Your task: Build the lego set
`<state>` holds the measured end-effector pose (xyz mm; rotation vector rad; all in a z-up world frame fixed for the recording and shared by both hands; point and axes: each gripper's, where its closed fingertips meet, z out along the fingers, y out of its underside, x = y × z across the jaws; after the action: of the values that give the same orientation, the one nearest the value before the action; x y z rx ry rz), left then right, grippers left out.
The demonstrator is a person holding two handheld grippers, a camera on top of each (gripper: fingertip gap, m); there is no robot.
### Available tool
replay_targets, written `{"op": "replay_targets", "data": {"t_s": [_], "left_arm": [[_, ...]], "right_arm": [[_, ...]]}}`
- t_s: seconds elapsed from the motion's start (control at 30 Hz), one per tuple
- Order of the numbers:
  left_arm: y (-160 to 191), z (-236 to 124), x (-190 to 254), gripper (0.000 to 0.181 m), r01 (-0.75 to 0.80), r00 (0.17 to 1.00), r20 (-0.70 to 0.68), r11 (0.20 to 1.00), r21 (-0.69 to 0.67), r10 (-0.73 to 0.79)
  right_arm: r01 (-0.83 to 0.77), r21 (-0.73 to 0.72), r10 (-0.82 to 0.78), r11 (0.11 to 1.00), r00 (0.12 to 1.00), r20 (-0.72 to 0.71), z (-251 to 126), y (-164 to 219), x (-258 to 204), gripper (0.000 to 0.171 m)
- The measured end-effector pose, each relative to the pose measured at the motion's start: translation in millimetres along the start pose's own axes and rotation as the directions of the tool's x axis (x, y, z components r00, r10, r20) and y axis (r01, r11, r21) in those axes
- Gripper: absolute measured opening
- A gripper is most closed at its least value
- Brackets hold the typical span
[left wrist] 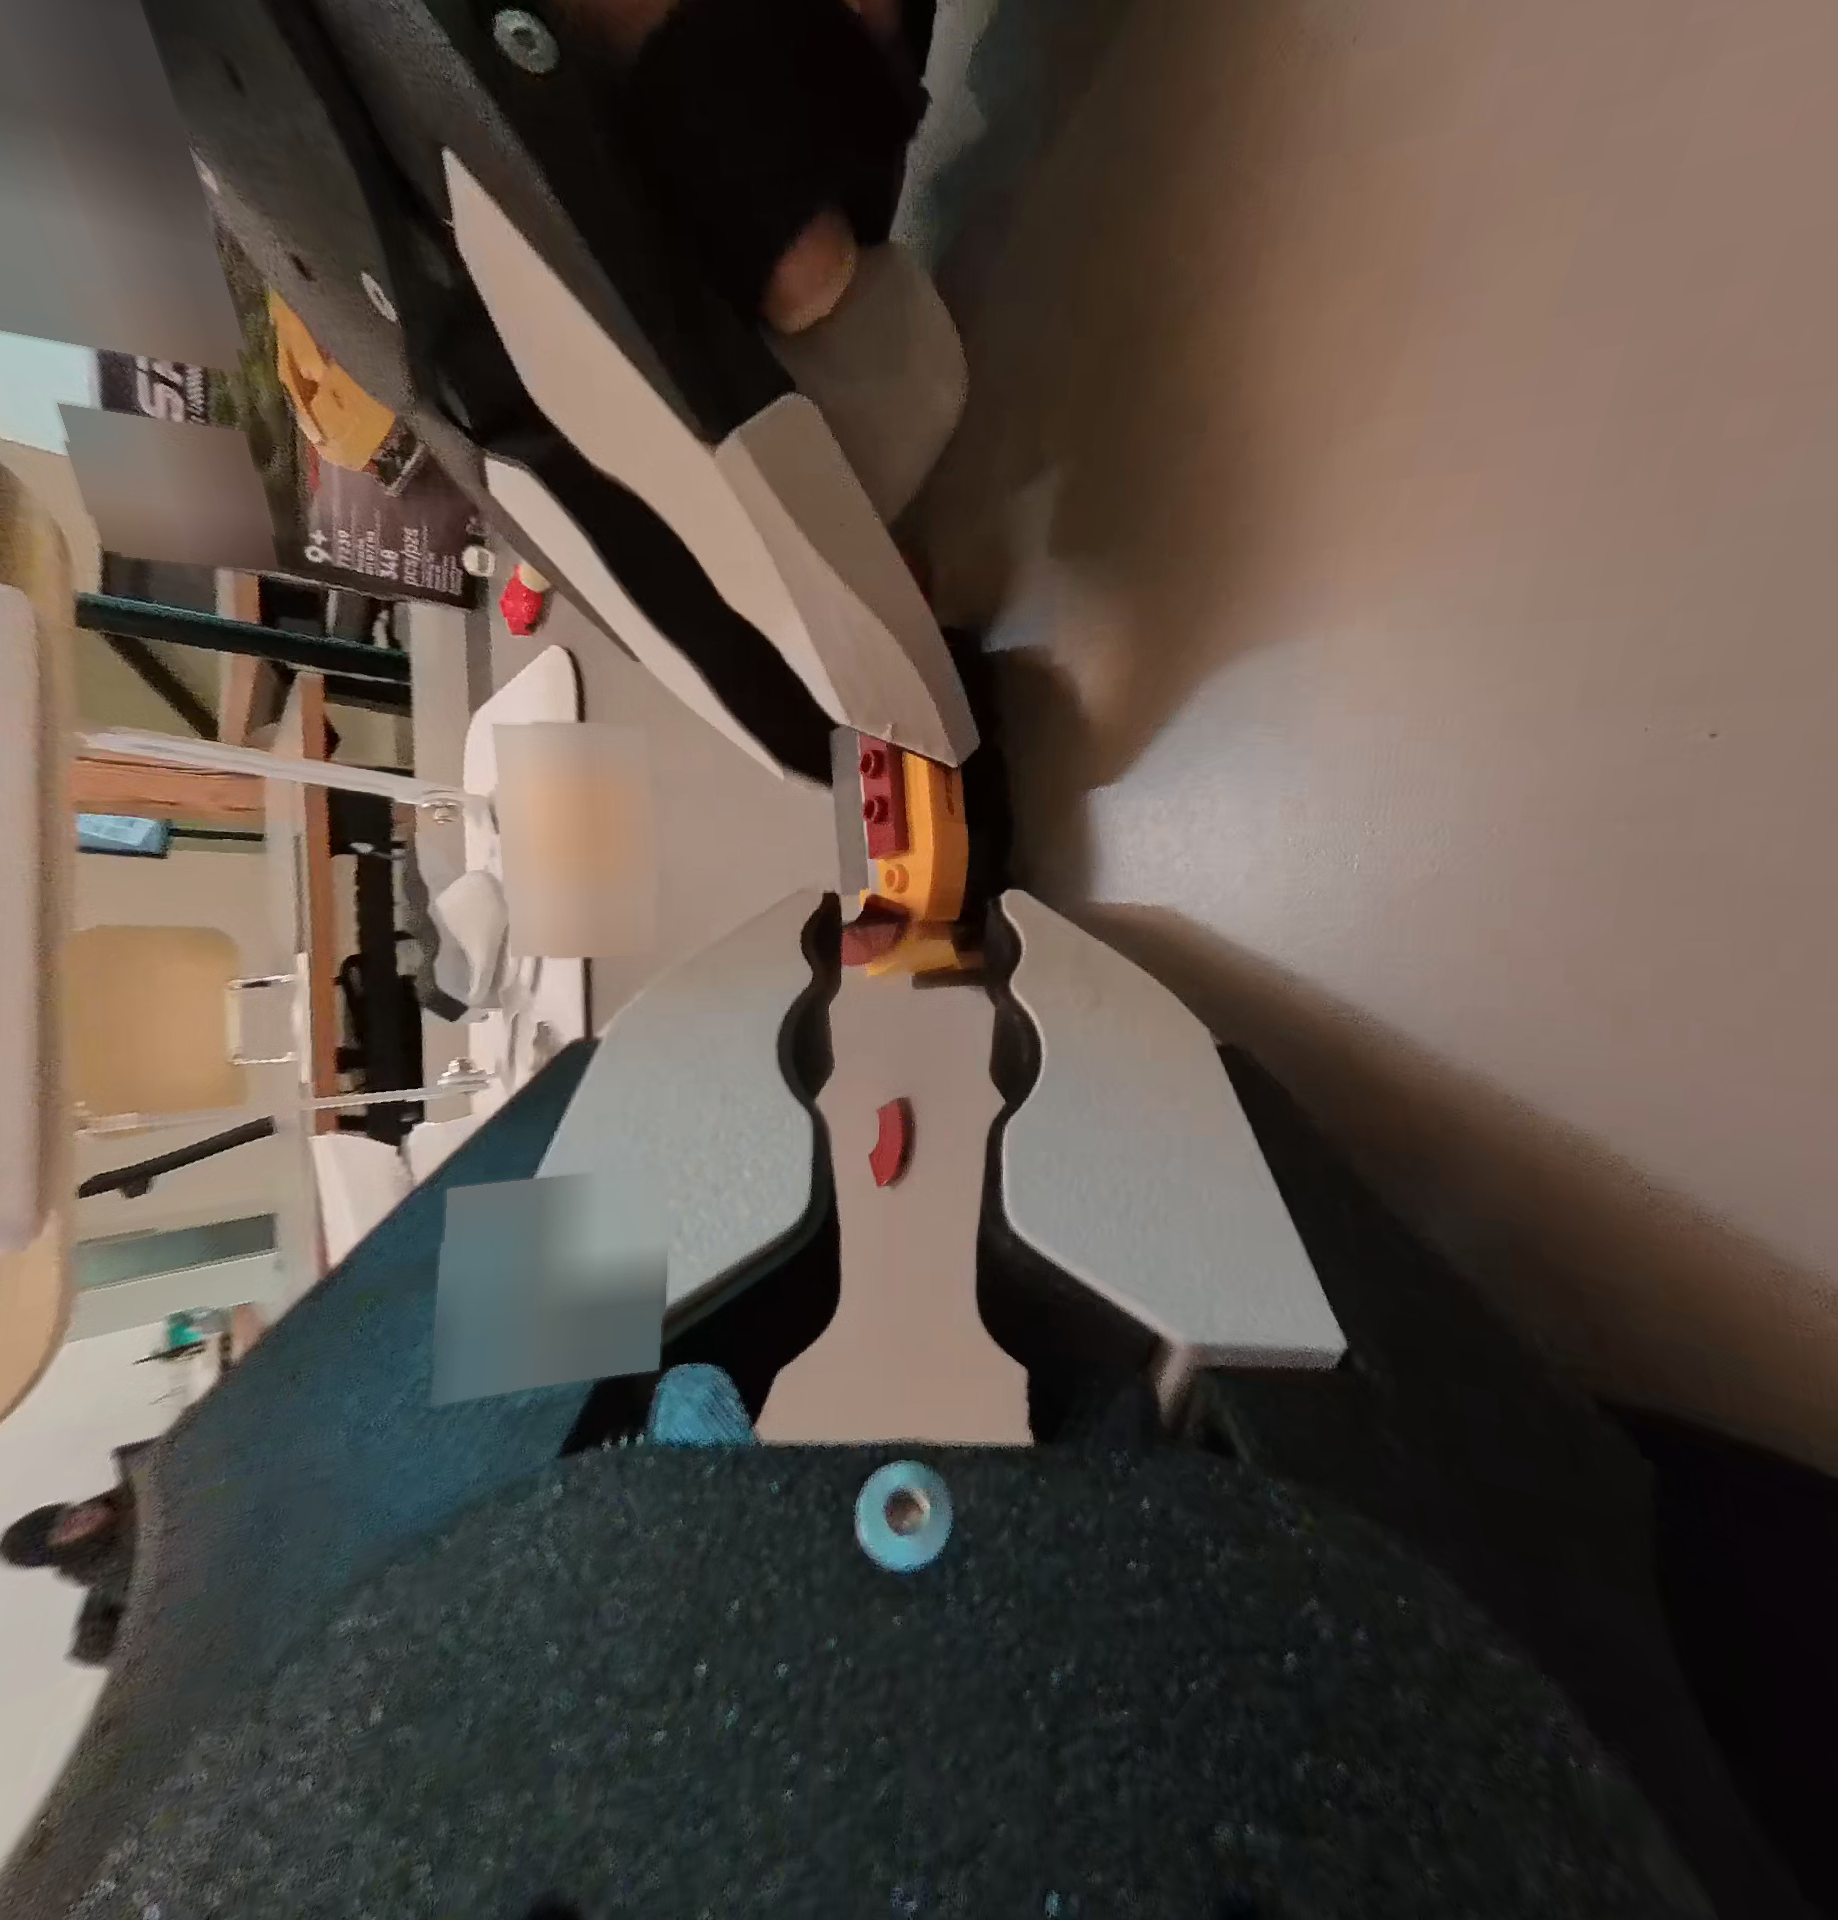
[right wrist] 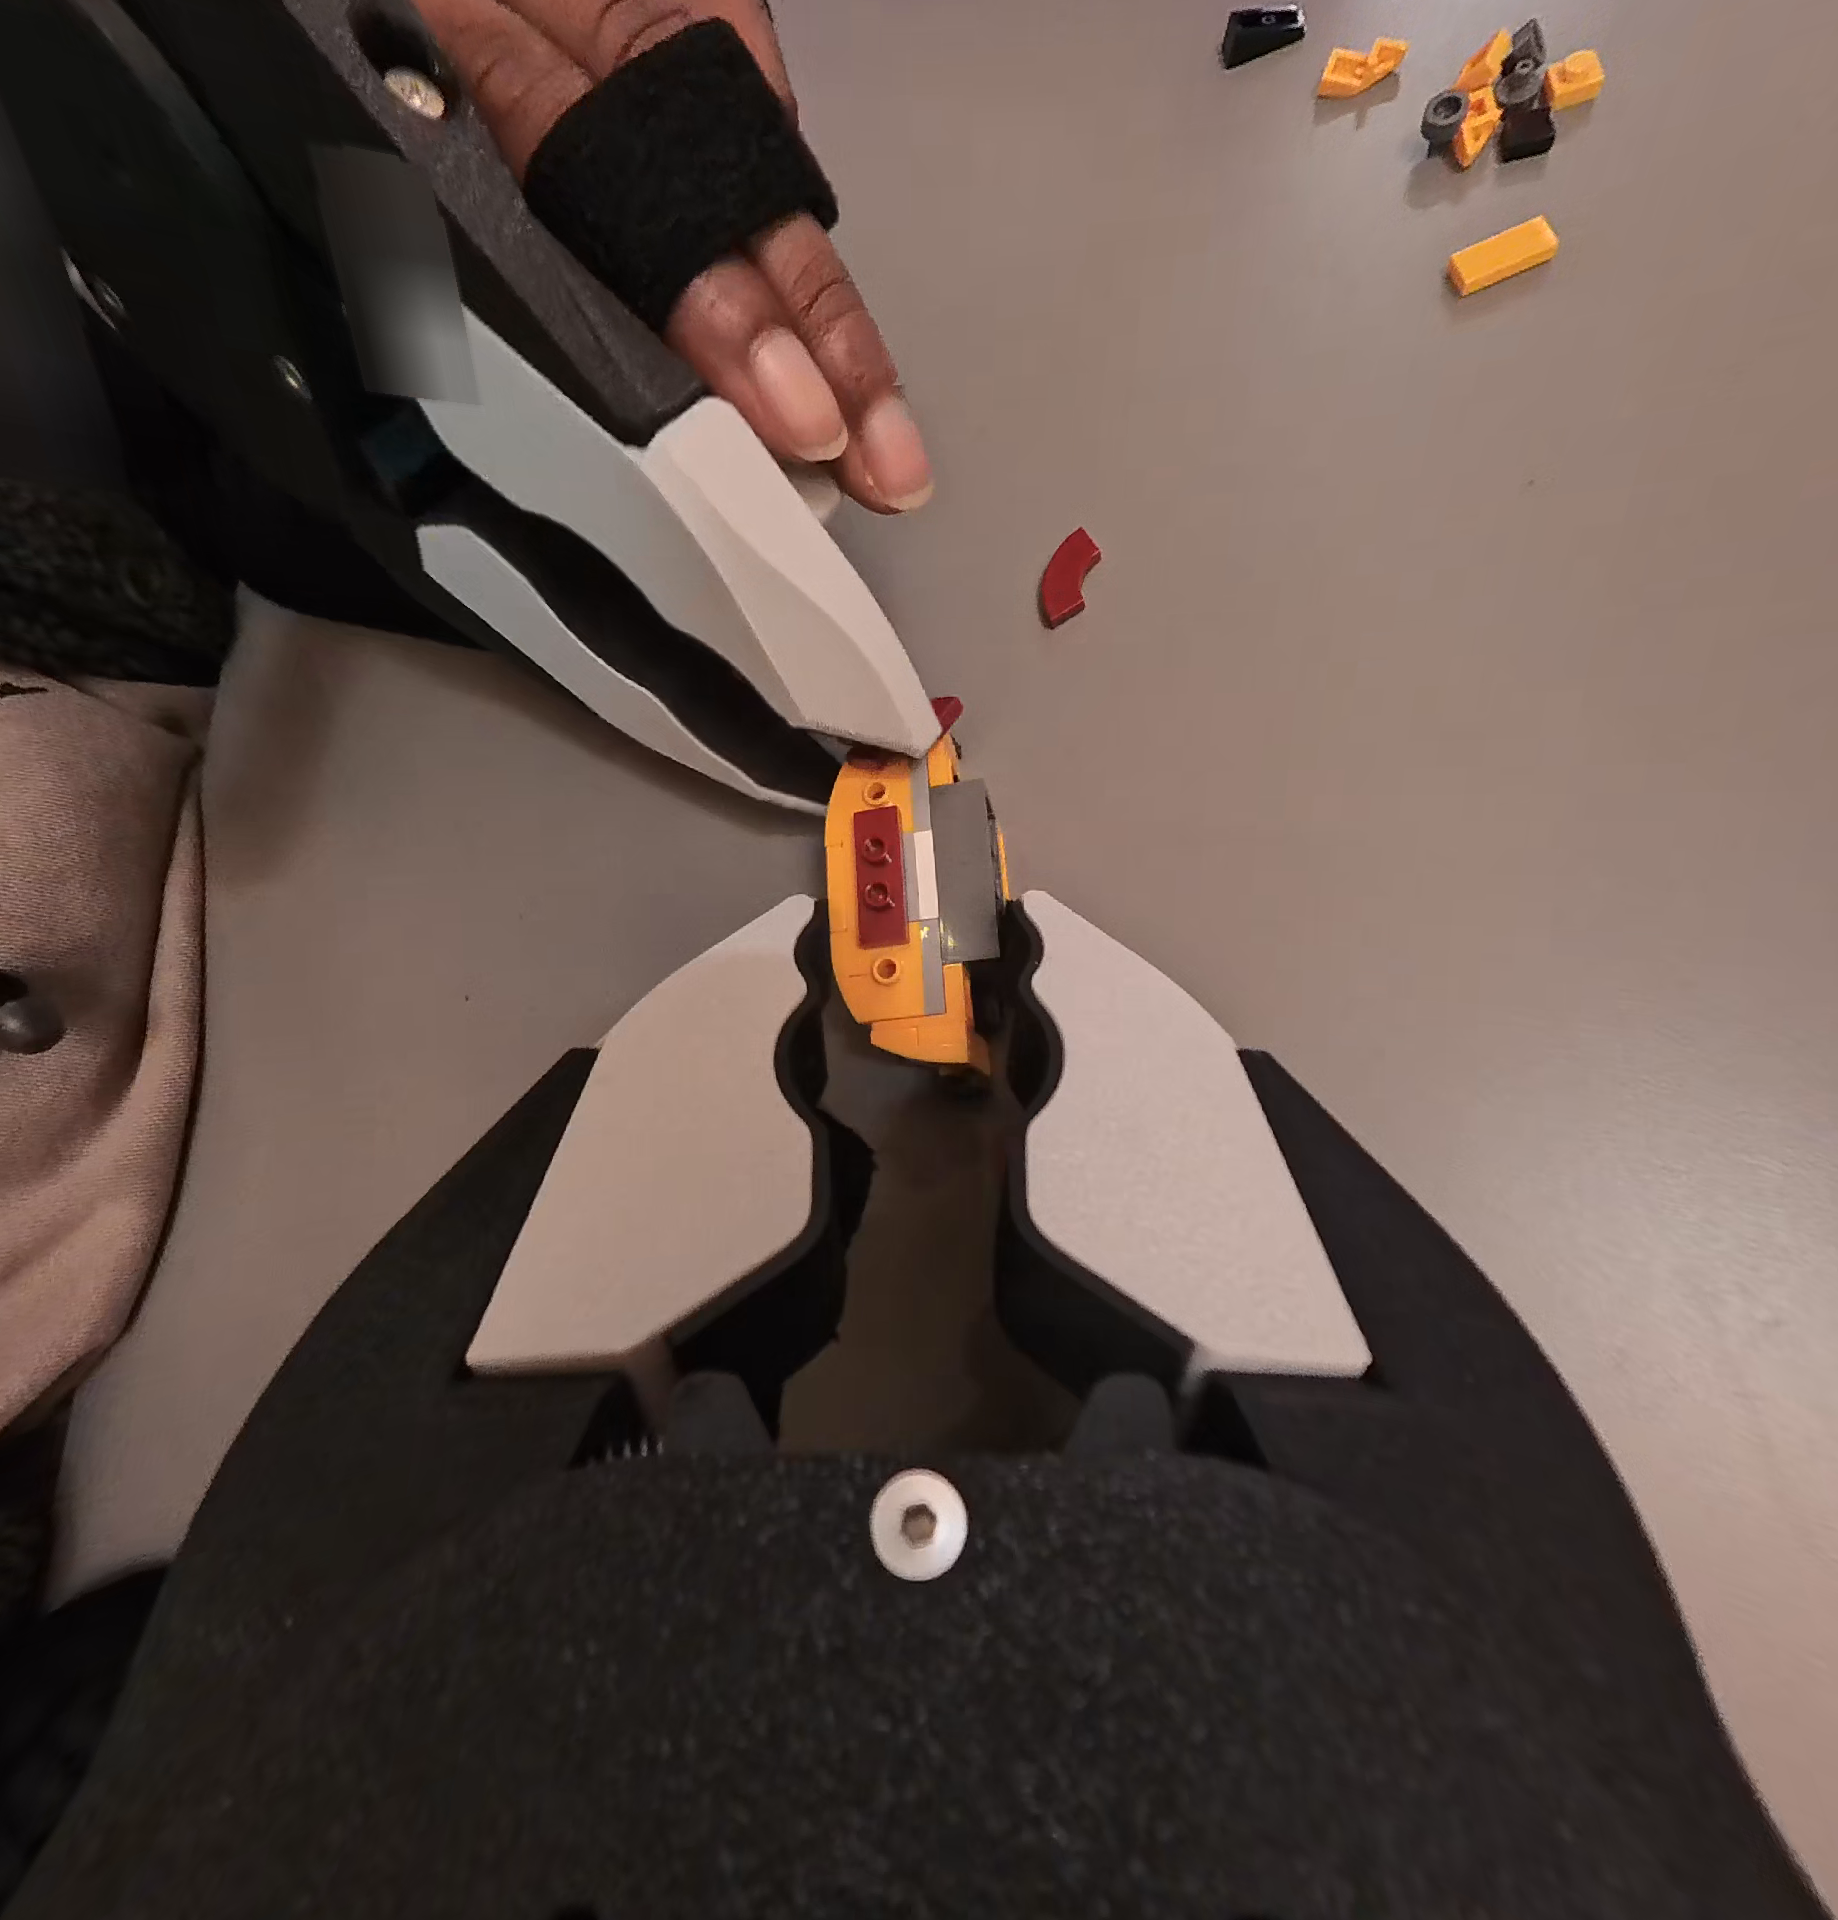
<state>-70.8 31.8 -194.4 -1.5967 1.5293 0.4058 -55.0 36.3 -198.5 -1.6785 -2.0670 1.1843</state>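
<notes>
At the centre of the right wrist view, the right gripper [right wrist: 920, 914] clamps the near end of a small yellow-orange curved lego assembly [right wrist: 894, 894] topped by a dark red studded plate and a grey tile, its two pale fingers closed against the model's sides. From the upper left of that frame the left gripper [right wrist: 894, 743] reaches in, its tips pressed on the model's far end around a small dark red piece; whether it truly pinches that piece is hard to tell. A hand [right wrist: 780, 312] wearing a black strap rests on that gripper. A dark red curved tile [right wrist: 1069, 577] lies loose on the grey table [right wrist: 1414, 831], upper centre. Loose yellow, black and grey bricks [right wrist: 1486, 94] sit at the upper right.

In the left wrist view, the model [left wrist: 920, 852] sits at centre between both grippers' tips.
</notes>
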Motion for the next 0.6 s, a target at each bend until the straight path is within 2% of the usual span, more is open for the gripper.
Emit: {"op": "replay_targets", "data": {"t_s": [0.27,0.37,0.5,0.6], "left_arm": [[-11,-9,-4,0.030,0.161,0.977,-0.156,0.983,0.092,-0.145],[-16,-17,-8,0.028,0.261,0.938,-0.265,0.957,0.127,-0.221],[2,-19,-18,0.025,0.318,0.867,-0.423,0.946,0.067,-0.262],[24,-12,-24,0.021,0.372,0.777,-0.542,0.928,-0.015,-0.320]], "right_arm": [[0.009,-0.002,-0.009,1.000,1.000,0.000,0,0,-1,0.031],[0.016,-0.003,-0.016,1.000,1.000,-0.001,0,1,-1,0.031],[0.030,-0.006,-0.030,1.000,1.000,-0.003,0,1,-2,0.032],[0.051,-0.019,-0.051,0.999,0.999,-0.001,0,3,-4,0.032]]}}
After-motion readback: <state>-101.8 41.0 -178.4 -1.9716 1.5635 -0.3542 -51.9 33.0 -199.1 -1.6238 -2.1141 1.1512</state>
